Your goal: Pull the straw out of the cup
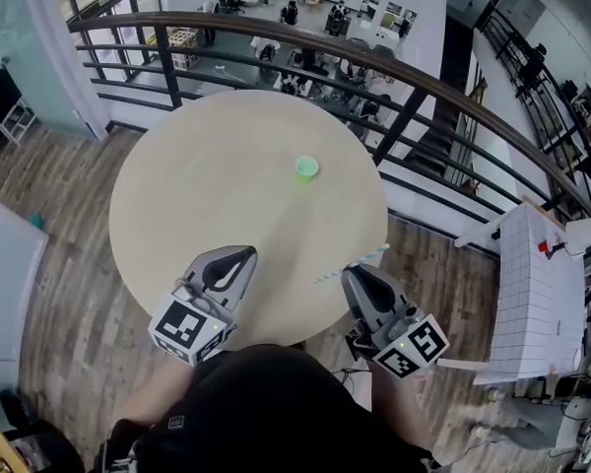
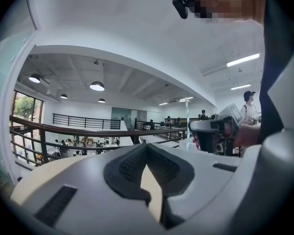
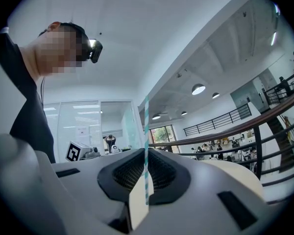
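A small green cup (image 1: 306, 168) stands alone on the round beige table (image 1: 197, 195), toward its far right. The white-and-teal striped straw (image 1: 370, 255) is out of the cup, well away from it at the table's near right edge. My right gripper (image 1: 353, 271) is shut on the straw, which sticks up between its pads (image 3: 146, 121) in the right gripper view. My left gripper (image 1: 248, 251) hovers over the near left part of the table, its jaws (image 2: 147, 147) meeting at the tips with nothing between them. From the left gripper view, the right gripper (image 2: 213, 131) and straw (image 2: 187, 130) show to the right.
A dark curved railing (image 1: 424, 87) runs close behind and to the right of the table, with an open floor below it. A white gridded table (image 1: 537, 294) stands at the right. The person's body fills the bottom of the head view.
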### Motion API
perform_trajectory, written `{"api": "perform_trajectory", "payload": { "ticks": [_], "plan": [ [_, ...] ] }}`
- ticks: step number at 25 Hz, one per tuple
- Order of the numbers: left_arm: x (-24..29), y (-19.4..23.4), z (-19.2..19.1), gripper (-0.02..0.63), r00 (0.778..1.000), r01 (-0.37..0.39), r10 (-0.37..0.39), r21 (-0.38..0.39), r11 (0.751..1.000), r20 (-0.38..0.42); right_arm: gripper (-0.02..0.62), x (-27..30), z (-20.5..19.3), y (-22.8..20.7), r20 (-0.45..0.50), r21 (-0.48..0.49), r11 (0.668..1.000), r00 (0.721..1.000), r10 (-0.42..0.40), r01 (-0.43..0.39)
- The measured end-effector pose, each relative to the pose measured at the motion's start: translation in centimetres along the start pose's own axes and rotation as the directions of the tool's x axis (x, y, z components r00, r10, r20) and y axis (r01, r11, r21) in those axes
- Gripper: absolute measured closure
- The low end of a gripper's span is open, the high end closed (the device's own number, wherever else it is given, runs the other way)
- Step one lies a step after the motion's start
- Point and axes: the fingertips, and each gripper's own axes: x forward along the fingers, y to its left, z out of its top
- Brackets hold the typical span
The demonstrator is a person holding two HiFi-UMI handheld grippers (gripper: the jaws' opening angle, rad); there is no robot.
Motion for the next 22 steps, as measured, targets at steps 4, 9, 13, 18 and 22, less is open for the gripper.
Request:
{"api": "perform_trajectory", "payload": {
  "ticks": [4, 9, 13, 18, 22],
  "plan": [
    [-0.19, -0.14, -0.06, 0.597, 1.0, 0.002, -0.002, 0.001, 1.0, 0.006, 0.558, -0.02, -0.1, 0.38, -0.004, 0.002, 1.0, 1.0, 0.007, -0.007],
    [-0.31, -0.28, -0.06, 0.597, 1.0, 0.003, -0.003, 0.003, 1.0, 0.015, 0.558, -0.31, -0.33, 0.48, -0.007, 0.005, 1.0, 1.0, 0.003, -0.003],
    [-0.73, -0.29, -0.24, 0.597, 1.0, 0.01, -0.01, 0.0, 1.0, 0.001, 0.558, -0.08, -0.38, 0.88, -0.006, 0.011, 1.0, 1.0, 0.002, -0.002],
    [-0.86, -0.21, -0.4, 0.597, 1.0, 0.018, -0.018, -0.004, 1.0, 0.005, 0.558, 0.11, -0.62, 1.06, -0.008, 0.015, 1.0, 1.0, 0.001, -0.001],
    [-0.83, -0.46, -0.59, 0.597, 1.0, 0.019, -0.019, -0.005, 1.0, -0.001, 0.558, -0.18, -0.52, 0.92, -0.005, 0.015, 1.0, 1.0, -0.002, 0.002]
  ]
}}
